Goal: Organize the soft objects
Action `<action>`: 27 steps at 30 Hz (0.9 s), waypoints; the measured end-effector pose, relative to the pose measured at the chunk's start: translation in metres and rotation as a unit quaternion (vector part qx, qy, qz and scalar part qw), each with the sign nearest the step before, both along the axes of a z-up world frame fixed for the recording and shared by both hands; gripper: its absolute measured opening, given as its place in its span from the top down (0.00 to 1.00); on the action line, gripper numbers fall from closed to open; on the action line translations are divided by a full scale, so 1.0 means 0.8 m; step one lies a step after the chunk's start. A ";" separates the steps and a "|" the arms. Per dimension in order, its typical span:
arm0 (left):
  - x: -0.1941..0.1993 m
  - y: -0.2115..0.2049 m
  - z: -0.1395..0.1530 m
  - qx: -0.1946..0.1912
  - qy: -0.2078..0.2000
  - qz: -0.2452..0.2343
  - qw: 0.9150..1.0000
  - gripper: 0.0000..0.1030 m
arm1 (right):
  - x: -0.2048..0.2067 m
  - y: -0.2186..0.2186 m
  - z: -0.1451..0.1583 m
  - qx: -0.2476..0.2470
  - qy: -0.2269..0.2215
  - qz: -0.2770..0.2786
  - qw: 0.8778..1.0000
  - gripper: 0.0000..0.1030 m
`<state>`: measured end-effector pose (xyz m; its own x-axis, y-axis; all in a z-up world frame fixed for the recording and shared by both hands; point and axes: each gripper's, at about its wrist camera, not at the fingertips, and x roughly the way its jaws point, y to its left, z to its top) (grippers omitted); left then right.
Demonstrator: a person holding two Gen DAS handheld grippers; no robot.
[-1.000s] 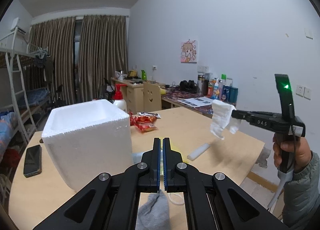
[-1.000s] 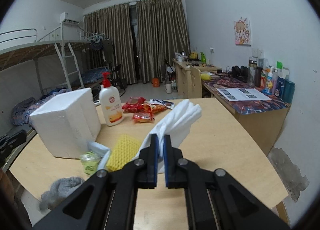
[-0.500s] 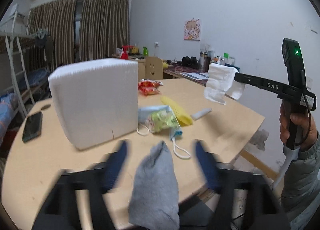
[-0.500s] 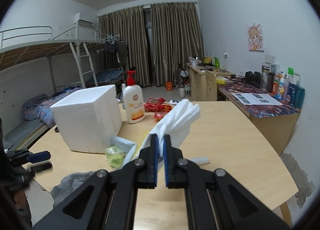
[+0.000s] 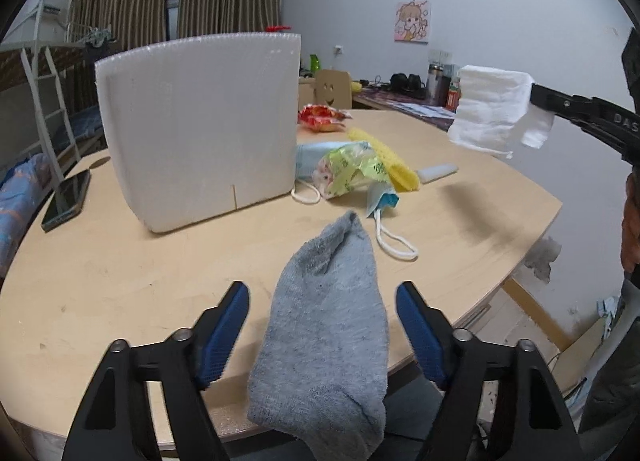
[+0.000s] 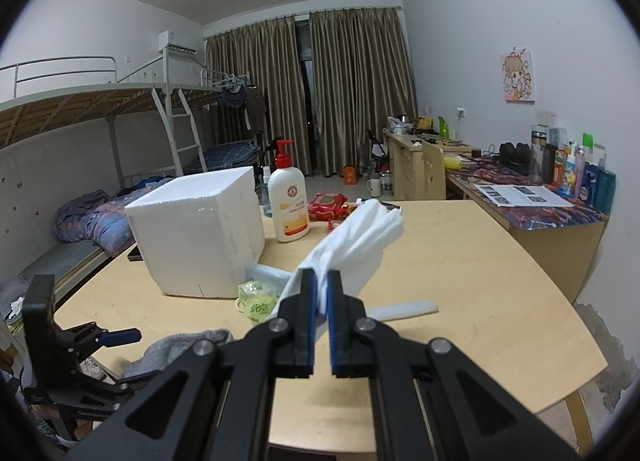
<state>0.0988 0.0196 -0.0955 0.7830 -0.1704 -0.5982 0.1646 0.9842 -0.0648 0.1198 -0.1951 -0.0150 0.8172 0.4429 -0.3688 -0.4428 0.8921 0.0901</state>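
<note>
A grey sock point(image 5: 326, 325) lies on the wooden table point(image 5: 120, 293), its end hanging over the near edge. My left gripper point(image 5: 322, 301) is open, a blue pad on each side of the sock, not touching it. My right gripper point(image 6: 321, 288) is shut on a folded white cloth point(image 6: 356, 239) and holds it in the air above the table; the cloth also shows in the left wrist view point(image 5: 494, 111). A white foam box point(image 5: 200, 121) stands on the table beyond the sock; it also shows in the right wrist view point(image 6: 200, 233).
Beside the box lie a blue face mask point(image 5: 316, 155), a green-printed bag point(image 5: 352, 173), a yellow sponge point(image 5: 390, 161) and a white bar point(image 5: 438, 171). Red snack packs point(image 5: 322, 117) and a lotion bottle point(image 6: 288, 201) stand behind. A phone point(image 5: 68, 197) lies left.
My left gripper has opened, let go of the grey sock and pulled back; the sock now lies on the table. My right gripper still holds the white cloth aloft.
</note>
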 end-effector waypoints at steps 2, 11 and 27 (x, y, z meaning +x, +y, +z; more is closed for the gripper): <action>0.004 -0.003 -0.006 0.010 0.009 0.002 1.000 0.37 | -0.003 0.000 -0.001 0.002 0.000 0.001 1.000 0.93; 0.013 -0.007 -0.023 0.027 0.035 0.004 0.999 0.63 | -0.008 0.002 -0.003 0.005 0.000 0.009 1.000 0.93; -0.008 -0.002 0.052 0.037 -0.061 0.011 0.997 0.95 | -0.014 0.027 0.000 0.015 -0.004 0.048 0.999 0.93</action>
